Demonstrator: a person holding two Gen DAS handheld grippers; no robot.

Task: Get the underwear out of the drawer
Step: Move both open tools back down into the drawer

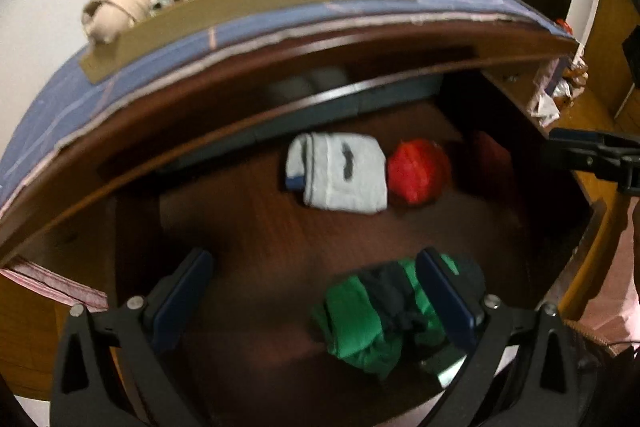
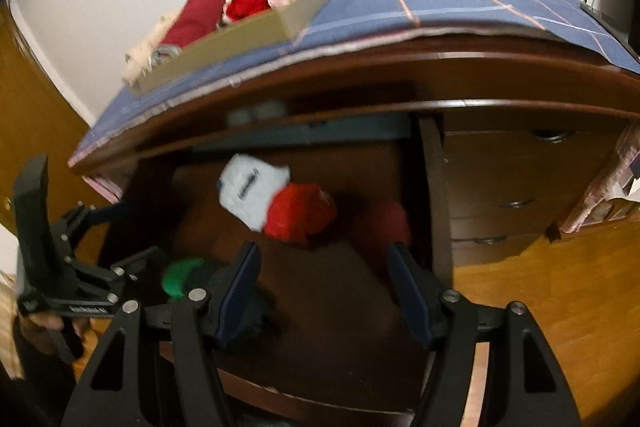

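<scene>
Now both grippers hang over the open drawer (image 1: pixel 500 211): left gripper (image 1: pixel 316 303) fingers spread, released, straddling green underwear (image 1: pixel 360 323); right gripper (image 2: pixel 324 291) fingers likewise released, empty, ready to assist

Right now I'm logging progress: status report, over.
Left gripper open, right gripper open, both empty above the drawer. Green roll, white roll, red roll inside. Nothing blocking.

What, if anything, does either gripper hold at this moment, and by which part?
Nothing. The left gripper and the right gripper both stand open over the drawer, with no garment pinched.
</scene>
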